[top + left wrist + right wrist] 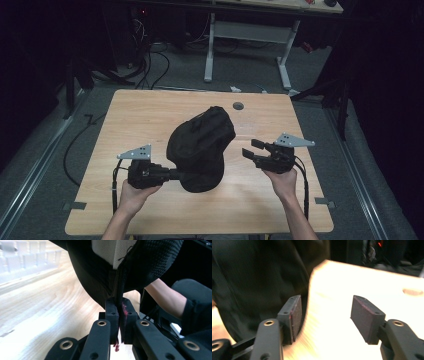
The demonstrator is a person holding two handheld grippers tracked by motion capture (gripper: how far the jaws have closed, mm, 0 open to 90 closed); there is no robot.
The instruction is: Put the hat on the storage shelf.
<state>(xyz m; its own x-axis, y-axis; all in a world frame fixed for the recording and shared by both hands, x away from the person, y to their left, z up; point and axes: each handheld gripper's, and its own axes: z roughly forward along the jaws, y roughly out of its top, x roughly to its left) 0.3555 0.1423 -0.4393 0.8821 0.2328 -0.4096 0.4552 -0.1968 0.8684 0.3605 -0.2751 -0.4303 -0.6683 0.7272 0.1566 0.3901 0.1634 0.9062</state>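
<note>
A black fabric bag point(201, 147) lies bunched in the middle of the wooden table point(130, 115). My left gripper point(176, 174) is shut on the bag's near left edge. In the left gripper view the jaws pinch a fold of the black fabric point(119, 293), and a white mesh lining point(112, 251) shows above. My right gripper point(255, 149) stands open just right of the bag, apart from it. In the right gripper view its two pads point(295, 315) are spread wide with nothing between them, and the dark bag point(257, 277) sits to the left of the gripper point(325, 317).
A small round grommet hole point(238, 106) lies in the table near its far edge. Behind the table stands a white-legged desk point(247, 35), with cables on the floor at left. Bare tabletop stretches along the left and right sides.
</note>
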